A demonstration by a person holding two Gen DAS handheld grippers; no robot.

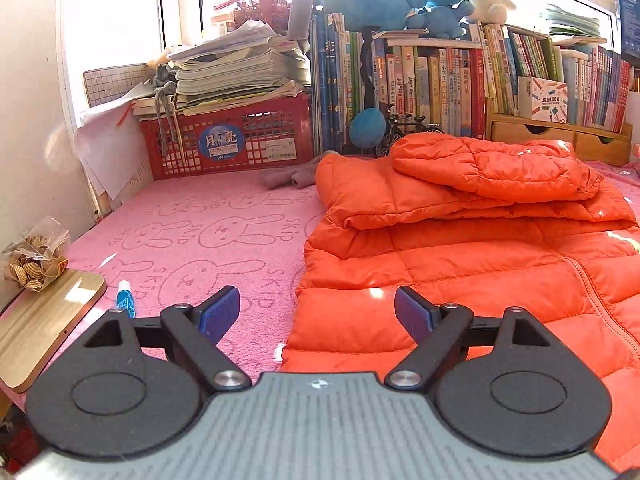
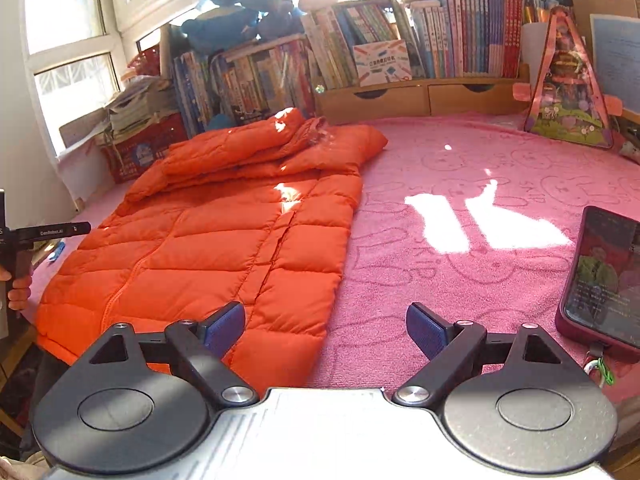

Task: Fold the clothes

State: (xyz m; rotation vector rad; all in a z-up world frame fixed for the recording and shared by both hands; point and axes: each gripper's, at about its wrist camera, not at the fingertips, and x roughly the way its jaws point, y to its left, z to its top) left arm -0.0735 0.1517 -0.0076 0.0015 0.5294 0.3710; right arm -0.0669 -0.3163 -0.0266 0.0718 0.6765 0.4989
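Orange puffer jacket (image 2: 208, 240) lies flat on the pink rabbit-print cloth (image 2: 460, 280), zip side up, sleeves and collar already folded across the far end near the bookshelf (image 2: 420, 52). The near hem points toward us. Our left gripper (image 1: 316, 312) hangs over the jacket's left near edge, jaws spread wide with nothing between them; our right gripper (image 2: 326, 326) hangs over the right near edge, likewise spread and empty. We judge the step in hand to be taking both near hem corners for a fold away from us. To do it well, we lower each gripper until one finger slides under the padded hem, pinch through both layers rather than the slippery shell alone, and match the two grips so the hem rises level. We carry the hem over and lay it square on the folded sleeves. A phone (image 2: 604, 276) lies close on the right; a small blue tube (image 1: 126, 303) sits on the left.
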